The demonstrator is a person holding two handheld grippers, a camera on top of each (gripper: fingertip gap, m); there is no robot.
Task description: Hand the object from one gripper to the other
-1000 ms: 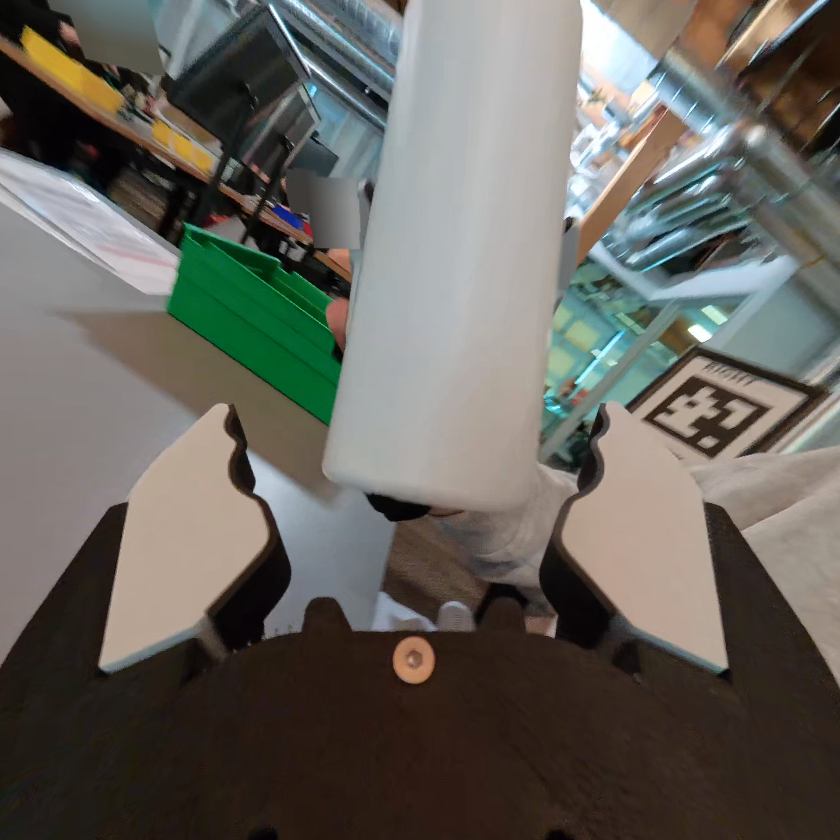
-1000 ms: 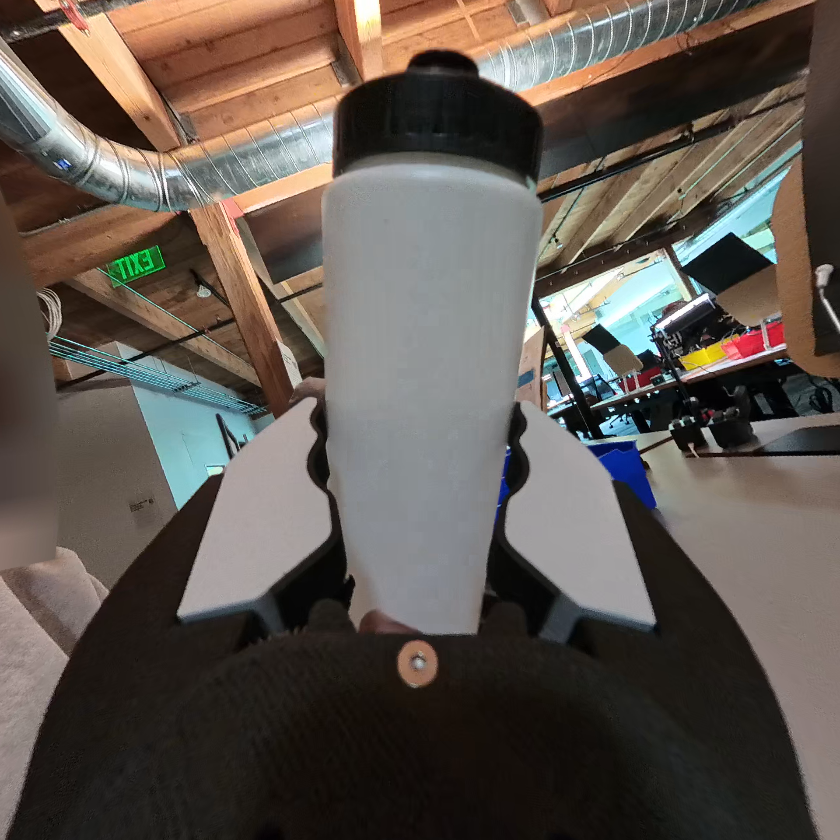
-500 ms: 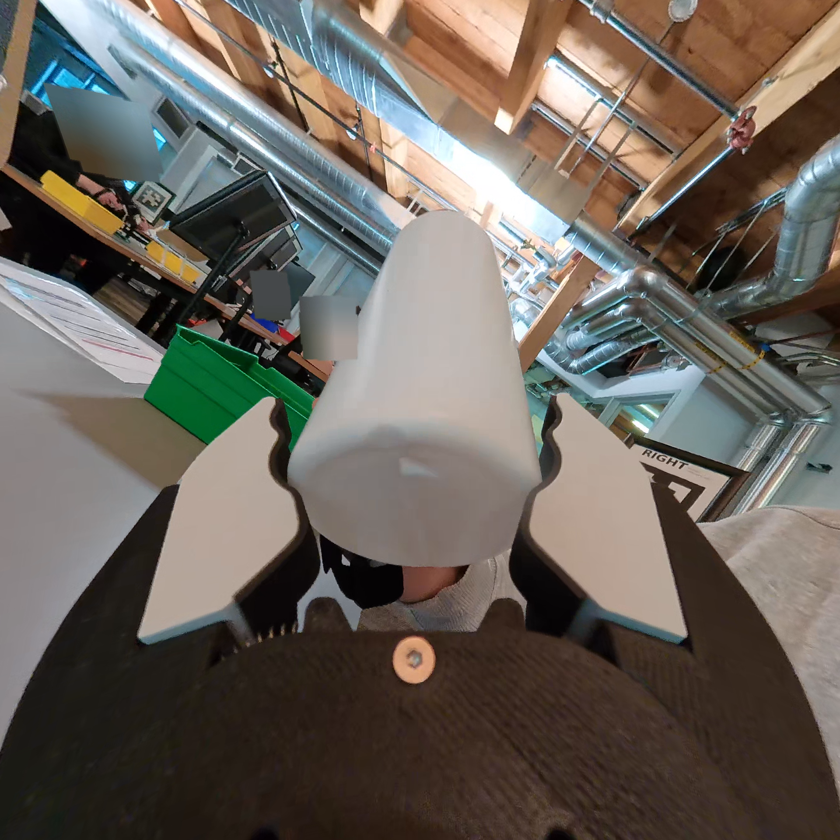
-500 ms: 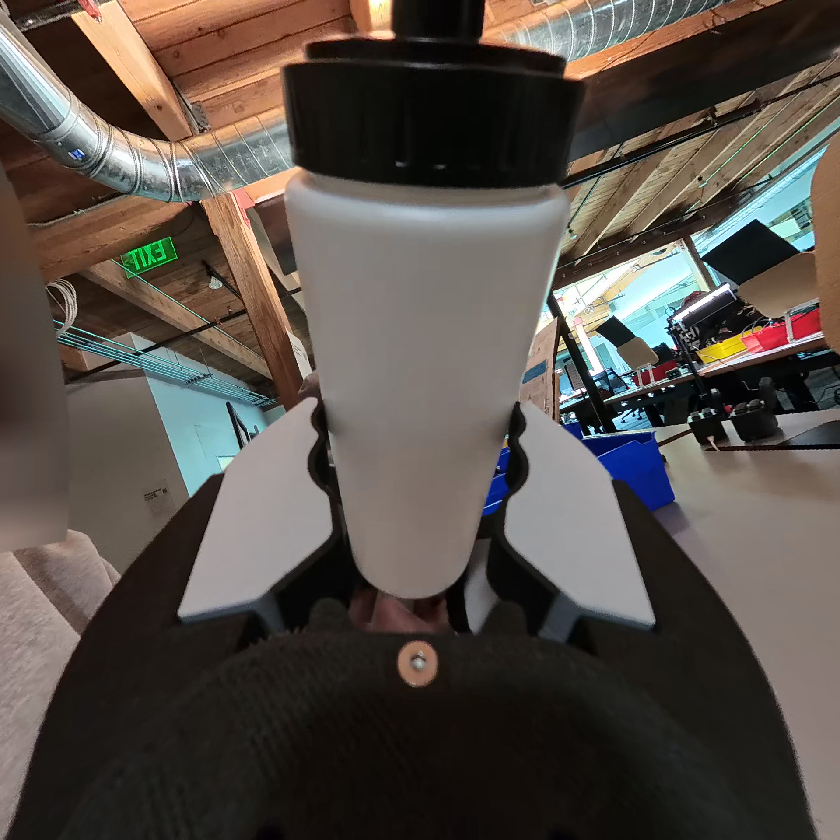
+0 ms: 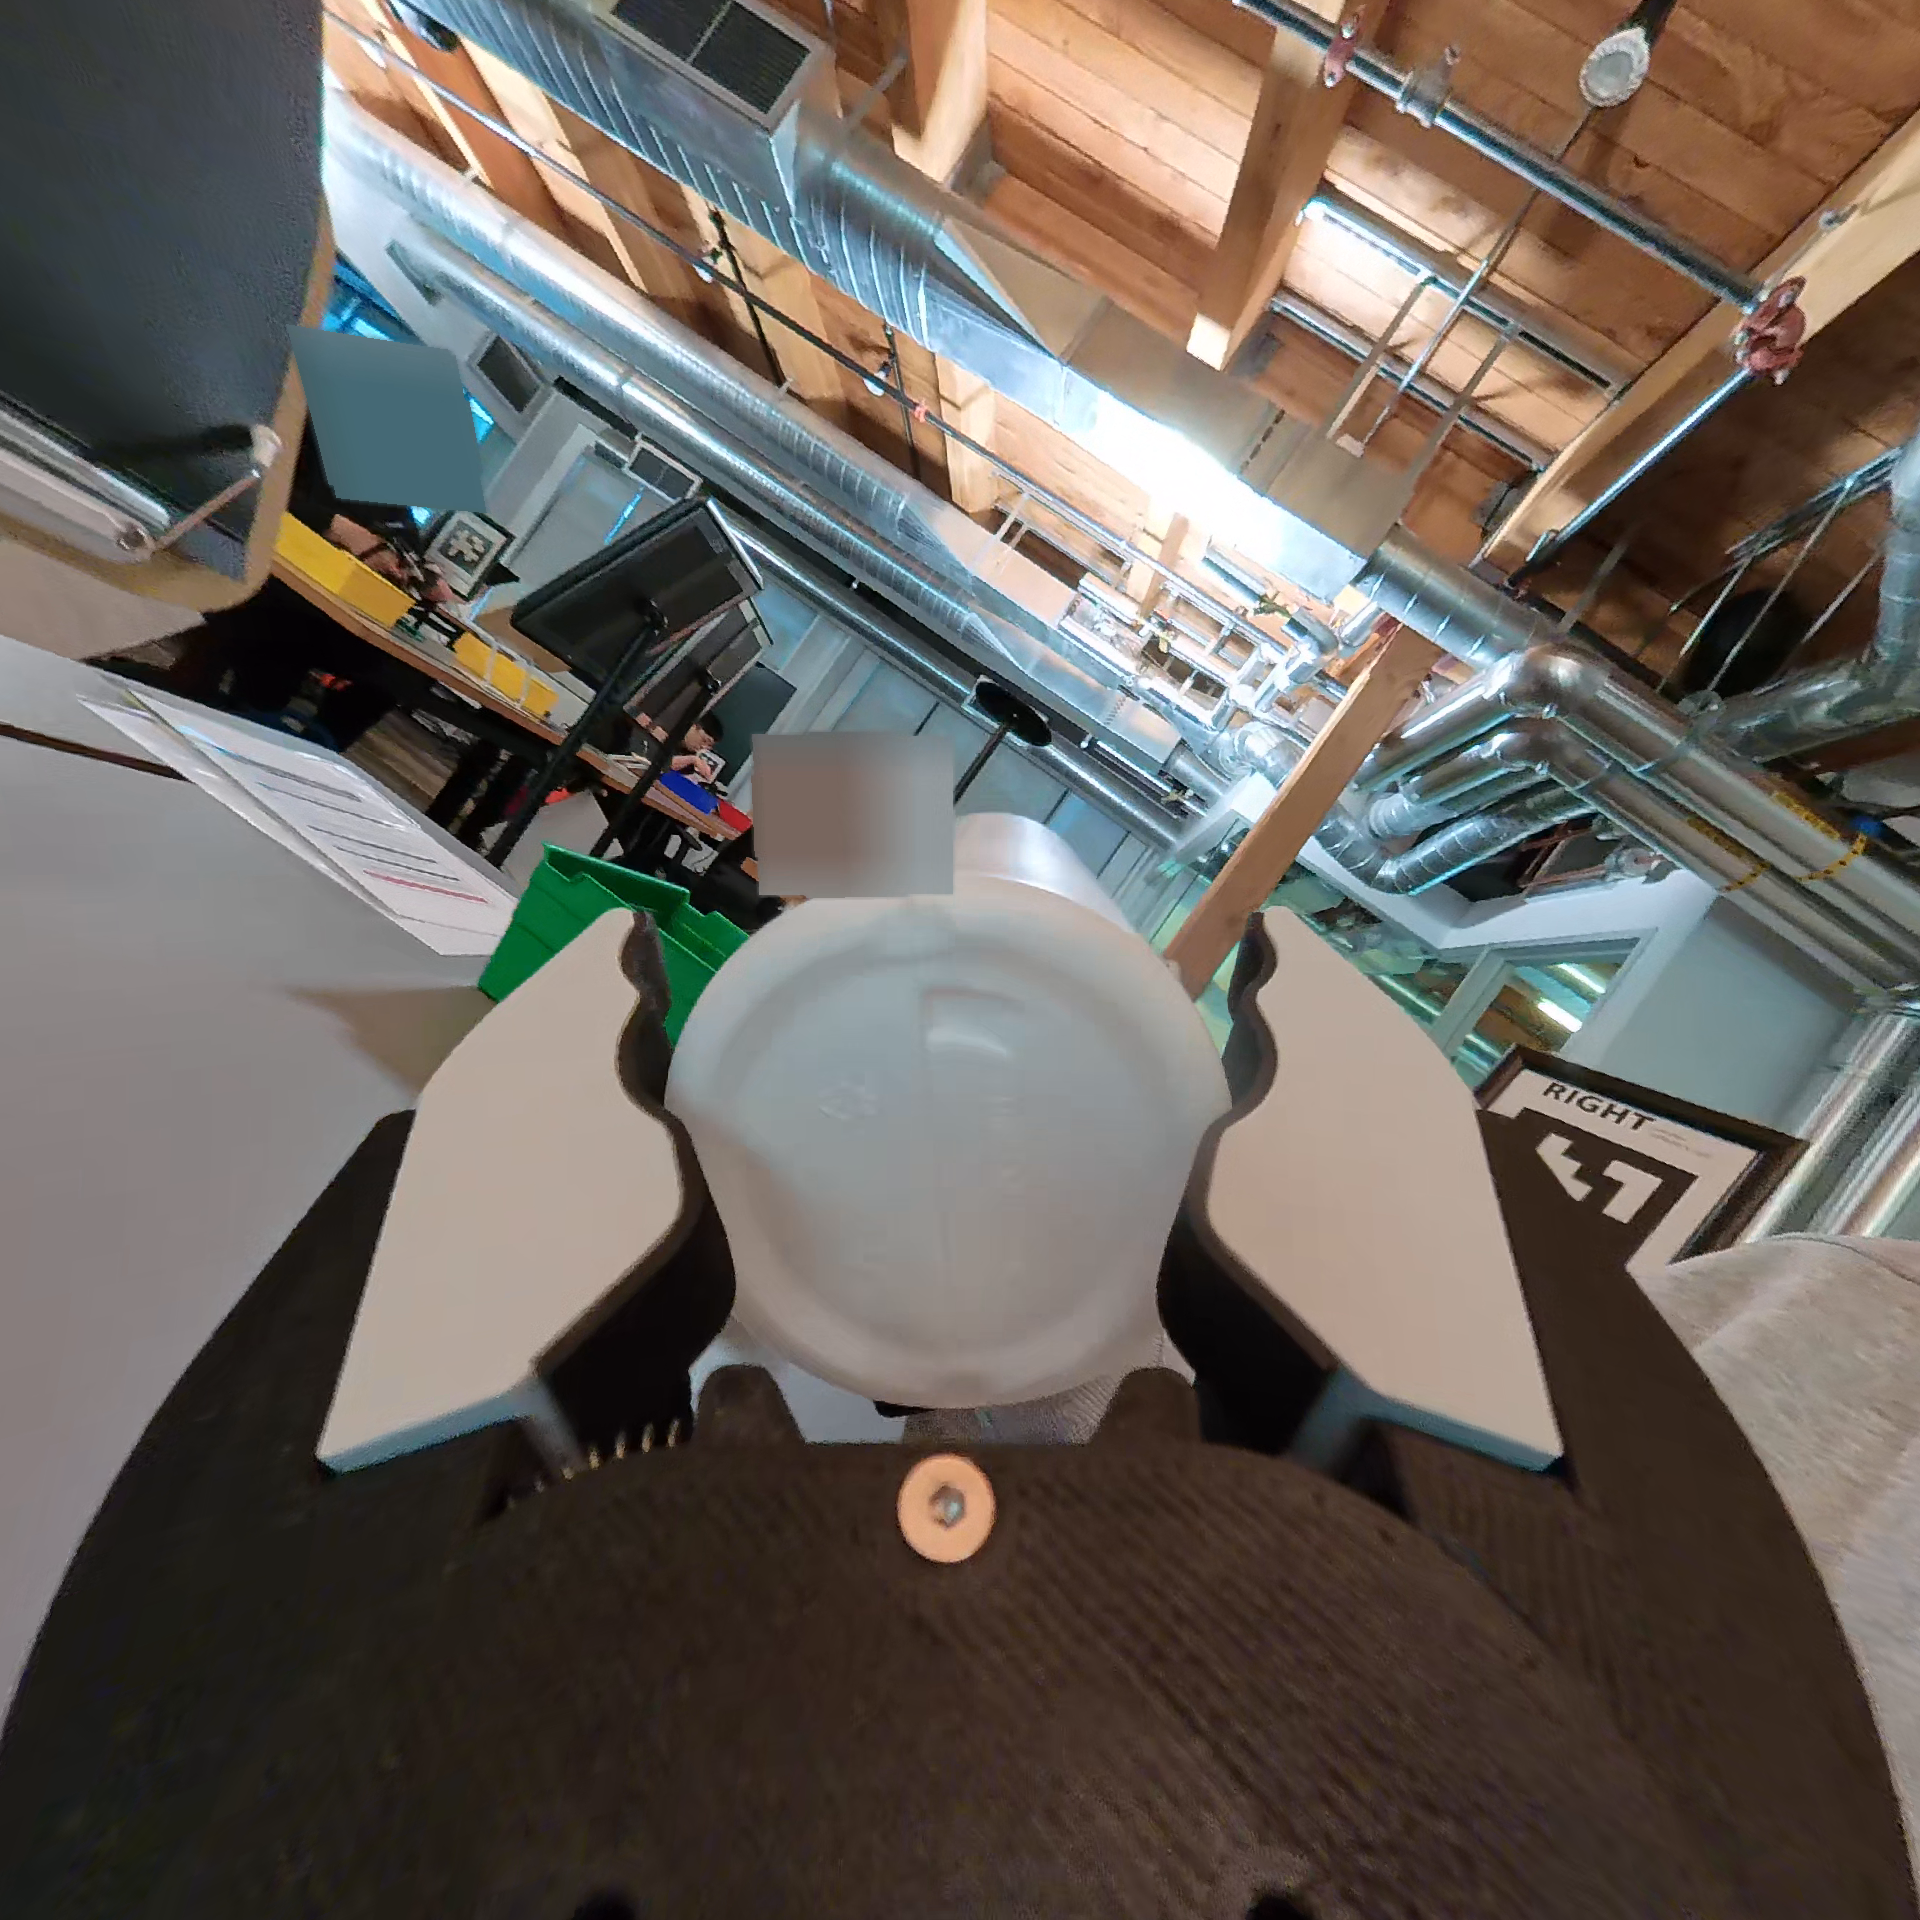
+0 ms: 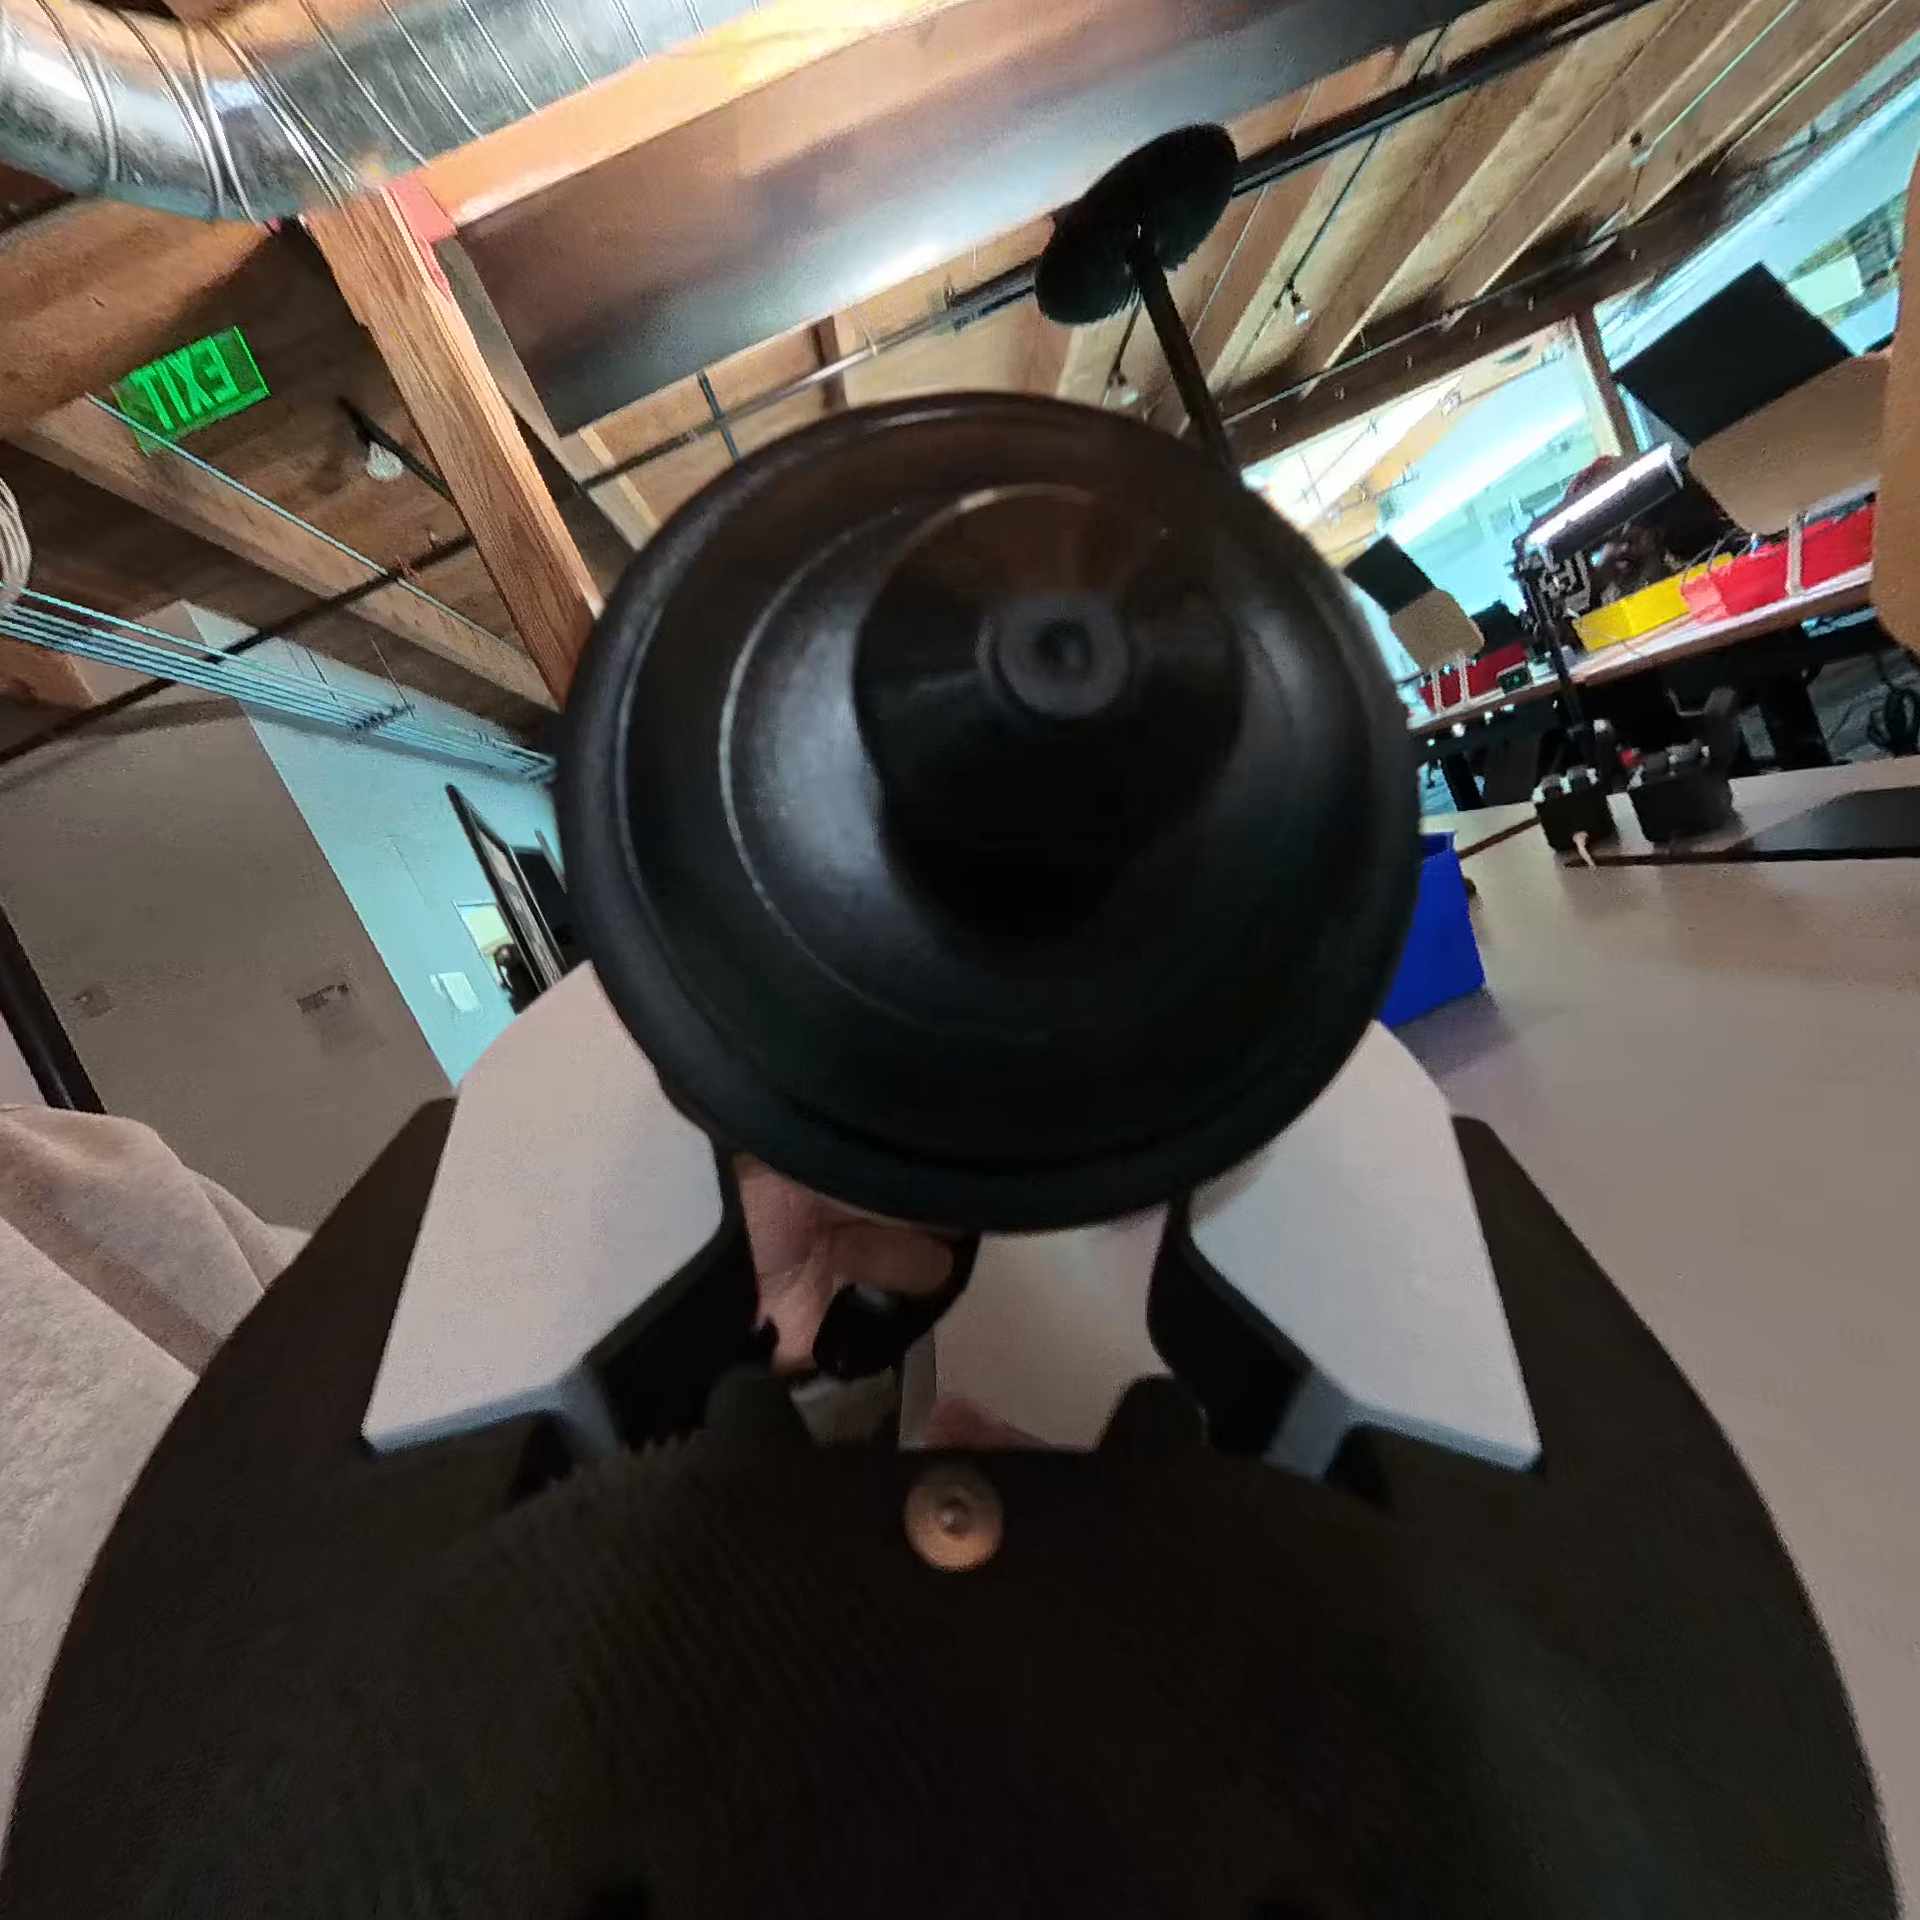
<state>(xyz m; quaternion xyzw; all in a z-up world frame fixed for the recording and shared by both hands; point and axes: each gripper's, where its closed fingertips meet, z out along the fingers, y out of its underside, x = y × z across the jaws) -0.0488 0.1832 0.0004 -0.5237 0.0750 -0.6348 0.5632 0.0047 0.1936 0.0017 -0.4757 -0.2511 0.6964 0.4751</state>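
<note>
A white bottle with a black cap is held in the air between my two grippers. In the left wrist view its round white base (image 5: 940,1153) faces the camera. My left gripper (image 5: 948,935) is shut on the bottle near that base, one finger on each side. In the right wrist view the black cap (image 6: 987,790) and spout point at the camera and hide most of the white body. My right gripper (image 6: 977,1039) flanks the bottle just behind the cap, with its fingers at gripping width. A hand (image 6: 821,1247) shows under the cap.
A white table (image 5: 208,1091) lies to the left with a paper sheet (image 5: 312,821) and green bins (image 5: 603,925). A blue bin (image 6: 1439,935) stands on the table (image 6: 1662,1039) to the right. A black-and-white marker board (image 5: 1621,1153) and a grey sleeve (image 5: 1818,1403) are close by. Some 7 centimetres of space lies between my two pairs of fingers.
My left gripper came up to the bottle's base and shut on it. The bottle tipped until its cap points at the right camera and its base at the left one. The right finger gap looks unchanged.
</note>
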